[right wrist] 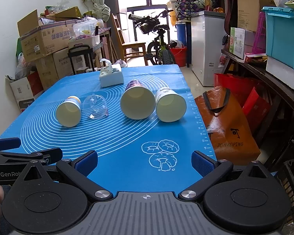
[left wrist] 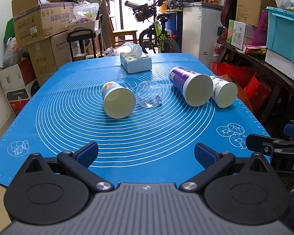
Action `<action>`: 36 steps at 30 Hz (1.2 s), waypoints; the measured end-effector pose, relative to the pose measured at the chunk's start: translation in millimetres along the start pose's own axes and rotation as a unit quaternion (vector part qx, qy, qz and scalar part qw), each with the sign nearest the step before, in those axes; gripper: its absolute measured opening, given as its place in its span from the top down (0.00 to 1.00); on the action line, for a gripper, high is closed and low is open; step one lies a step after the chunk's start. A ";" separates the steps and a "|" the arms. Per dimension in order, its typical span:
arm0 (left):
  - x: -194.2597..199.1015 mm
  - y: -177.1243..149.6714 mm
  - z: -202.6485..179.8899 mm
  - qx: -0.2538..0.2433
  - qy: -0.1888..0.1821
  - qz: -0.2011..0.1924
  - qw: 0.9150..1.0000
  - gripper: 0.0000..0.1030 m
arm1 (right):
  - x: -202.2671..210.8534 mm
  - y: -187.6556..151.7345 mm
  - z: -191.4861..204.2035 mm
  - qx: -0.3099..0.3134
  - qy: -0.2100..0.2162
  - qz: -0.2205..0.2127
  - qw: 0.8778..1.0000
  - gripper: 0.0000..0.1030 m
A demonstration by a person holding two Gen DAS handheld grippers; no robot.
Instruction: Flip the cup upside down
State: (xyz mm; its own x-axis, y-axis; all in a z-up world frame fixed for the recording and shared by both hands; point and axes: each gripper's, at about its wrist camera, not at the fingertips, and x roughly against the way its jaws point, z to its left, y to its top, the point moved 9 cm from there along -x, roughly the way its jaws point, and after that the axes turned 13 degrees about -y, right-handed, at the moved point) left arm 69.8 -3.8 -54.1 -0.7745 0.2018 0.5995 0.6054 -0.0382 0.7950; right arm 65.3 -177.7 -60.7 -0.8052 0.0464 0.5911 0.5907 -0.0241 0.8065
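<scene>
Several cups lie on their sides on the blue mat (left wrist: 147, 137), mouths toward me. From the left: an orange-printed paper cup (left wrist: 118, 100) (right wrist: 68, 111), a clear plastic cup (left wrist: 149, 94) (right wrist: 95, 106), a purple paper cup (left wrist: 192, 87) (right wrist: 137, 101) and a white paper cup (left wrist: 224, 92) (right wrist: 169, 105). My left gripper (left wrist: 146, 153) is open and empty over the mat's near edge, well short of the cups. My right gripper (right wrist: 145, 162) is open and empty, near the mat's front right corner.
A tissue box (left wrist: 135, 61) (right wrist: 111, 77) stands at the back of the mat. An orange bag (right wrist: 227, 125) sits on the floor right of the table. Cardboard boxes (left wrist: 41, 29), a bicycle (left wrist: 156, 31) and shelves surround the table.
</scene>
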 end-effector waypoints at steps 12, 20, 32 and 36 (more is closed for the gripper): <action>-0.9 -1.1 0.5 0.002 0.002 0.003 1.000 0.00 | 3.5 1.1 2.1 0.005 -0.001 0.001 1.000 0.02; -1.5 -1.3 0.4 0.002 0.002 0.004 1.000 0.00 | 3.2 0.8 2.1 0.005 -0.001 0.001 1.000 0.02; -1.9 -1.2 5.1 0.004 0.005 0.003 1.000 0.00 | 2.0 0.4 2.1 0.005 -0.001 0.001 1.000 0.02; -2.5 0.4 7.3 0.005 0.008 0.002 1.000 0.00 | 1.2 0.7 2.2 0.005 0.000 0.001 1.000 0.02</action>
State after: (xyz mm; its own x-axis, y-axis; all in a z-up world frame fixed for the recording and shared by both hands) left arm 73.3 2.8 -55.9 -0.7753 0.1852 0.6039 0.6099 -0.0293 0.7920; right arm 64.9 -175.5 -59.5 -0.8042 0.0473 0.5925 0.5925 -0.0146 0.8054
